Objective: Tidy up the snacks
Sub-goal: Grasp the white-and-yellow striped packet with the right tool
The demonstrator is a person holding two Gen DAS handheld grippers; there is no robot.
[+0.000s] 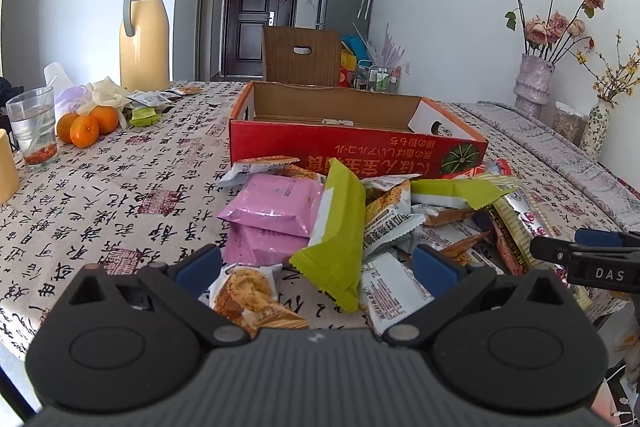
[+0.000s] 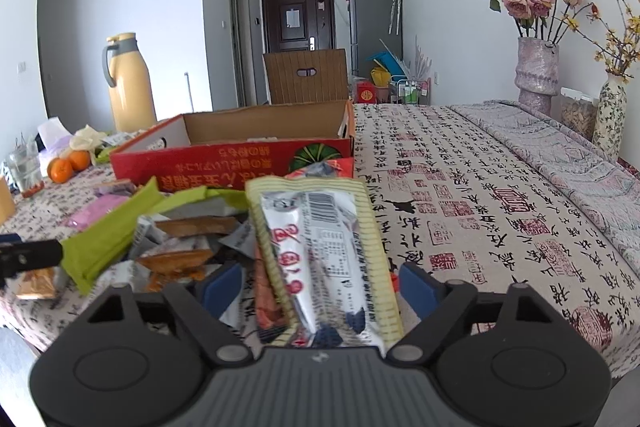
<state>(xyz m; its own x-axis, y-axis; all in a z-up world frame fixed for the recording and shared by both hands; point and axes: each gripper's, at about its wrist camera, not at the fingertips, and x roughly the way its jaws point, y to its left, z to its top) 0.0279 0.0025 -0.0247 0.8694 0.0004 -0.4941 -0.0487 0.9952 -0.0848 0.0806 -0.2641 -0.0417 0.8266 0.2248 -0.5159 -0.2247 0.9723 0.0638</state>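
Note:
A heap of snack packets lies on the patterned tablecloth (image 1: 120, 195) in front of an open red cardboard box (image 1: 360, 147), also seen in the right wrist view as the red box (image 2: 224, 163). My left gripper (image 1: 318, 267) is open above the near side of the heap, with a tilted green packet (image 1: 340, 227) and a biscuit packet (image 1: 248, 291) between its blue pads and two pink packets (image 1: 272, 203) just beyond. My right gripper (image 2: 320, 287) is open around a long silver packet with yellow striped edges (image 2: 320, 247); its pads (image 2: 416, 291) stand just off the packet's sides.
At the left stand a yellow thermos jug (image 1: 144, 35), oranges (image 1: 86, 127) and a glass (image 1: 34, 127). A wooden chair back (image 1: 304, 55) rises behind the box. Vases with dried flowers (image 2: 538, 67) line the right wall. A grey cloth (image 2: 560, 147) covers the table's right edge.

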